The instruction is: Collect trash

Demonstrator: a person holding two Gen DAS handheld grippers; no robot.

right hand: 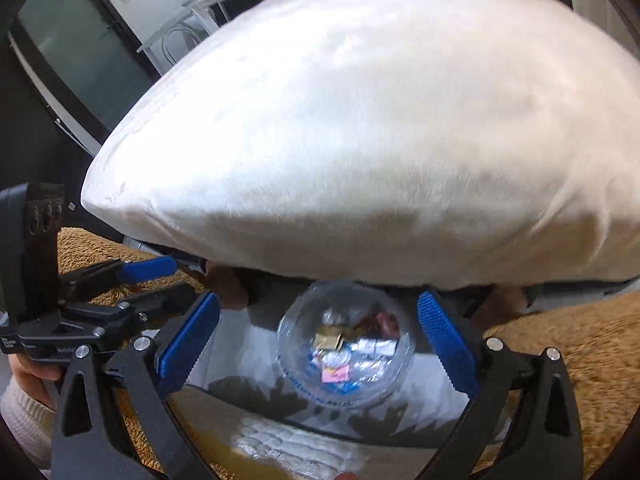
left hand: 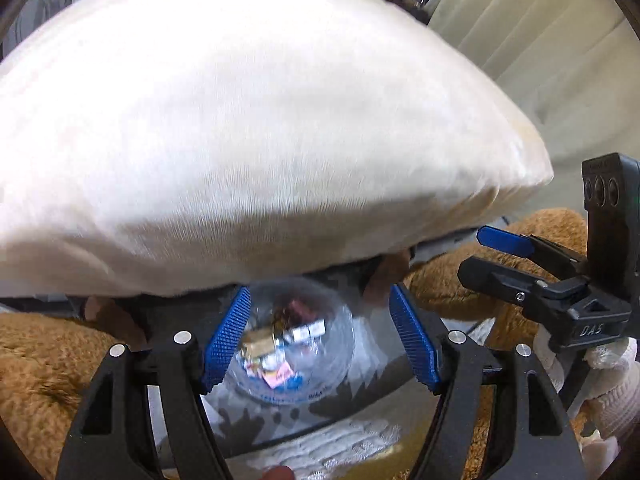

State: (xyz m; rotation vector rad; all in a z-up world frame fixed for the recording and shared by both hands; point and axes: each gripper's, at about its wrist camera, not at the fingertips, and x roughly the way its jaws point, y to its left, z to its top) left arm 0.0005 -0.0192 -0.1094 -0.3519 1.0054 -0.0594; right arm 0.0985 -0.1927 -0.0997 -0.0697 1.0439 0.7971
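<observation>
One clear plastic bowl [left hand: 296, 344] [right hand: 346, 354], lying low on a grey-and-white patterned cloth [left hand: 360, 396] [right hand: 248, 360], below the pillow's lower edge. Contents: several small wrappers and paper scraps [left hand: 276, 348] [right hand: 348, 350], exact count unclear.
One large white pillow [left hand: 248, 128] [right hand: 360, 140], above the bowl, filling most of both views.
One brown fuzzy blanket [left hand: 36, 364] [right hand: 576, 344], on both sides.
Two grippers: left gripper [left hand: 318, 344] [right hand: 148, 276] and right gripper [right hand: 320, 354] [left hand: 490, 248], blue fingers spread on each, holding nothing.

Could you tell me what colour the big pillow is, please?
The pillow is white, clearest in the right wrist view.
</observation>
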